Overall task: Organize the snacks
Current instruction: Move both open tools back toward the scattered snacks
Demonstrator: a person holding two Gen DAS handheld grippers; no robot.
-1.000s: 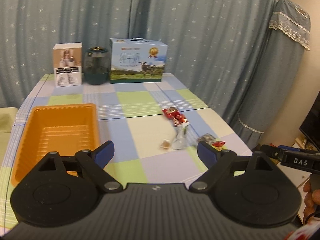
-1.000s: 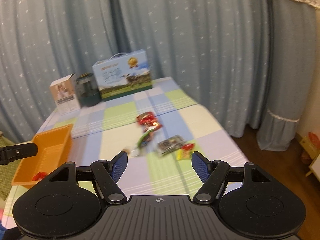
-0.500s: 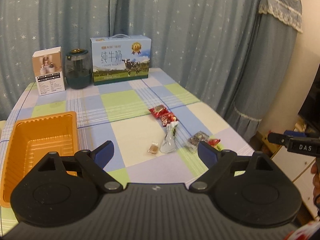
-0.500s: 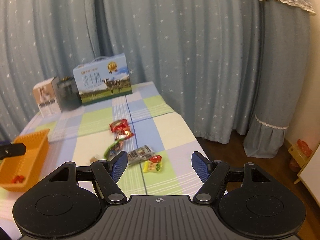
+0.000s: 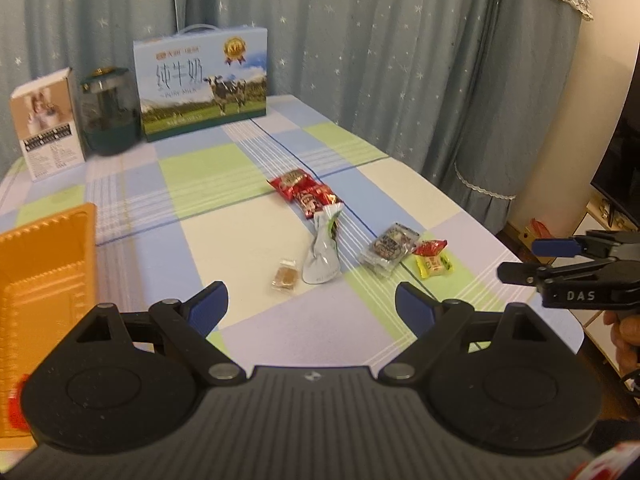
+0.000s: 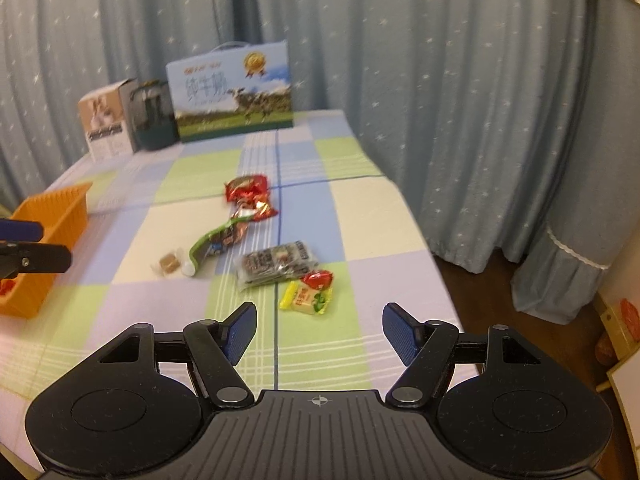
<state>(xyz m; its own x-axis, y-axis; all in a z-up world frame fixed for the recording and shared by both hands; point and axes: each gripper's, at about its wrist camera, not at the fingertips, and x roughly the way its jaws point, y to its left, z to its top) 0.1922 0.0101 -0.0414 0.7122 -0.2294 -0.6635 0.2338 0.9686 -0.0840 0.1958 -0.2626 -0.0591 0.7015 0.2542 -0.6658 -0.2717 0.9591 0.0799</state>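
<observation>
We're hovering with the left gripper (image 5: 312,304) and the right gripper (image 6: 316,330) at the near edge of the table (image 6: 152,304), both sets of jaws standing apart and carrying nothing. Just beyond, the yellow candy (image 6: 306,298) is lying beside the grey packet (image 6: 276,266), with the small brown sweet (image 5: 285,278) and the silver-green pouch (image 5: 322,252) to its left. Farther on, the red packets (image 6: 248,196) are sitting mid-table. The orange tray (image 5: 44,280) is waiting at the left (something small and red already inside). We're judging the risk as crowding: packets touching, so one pinch could drag a neighbour, or crinkly film could slip free.
</observation>
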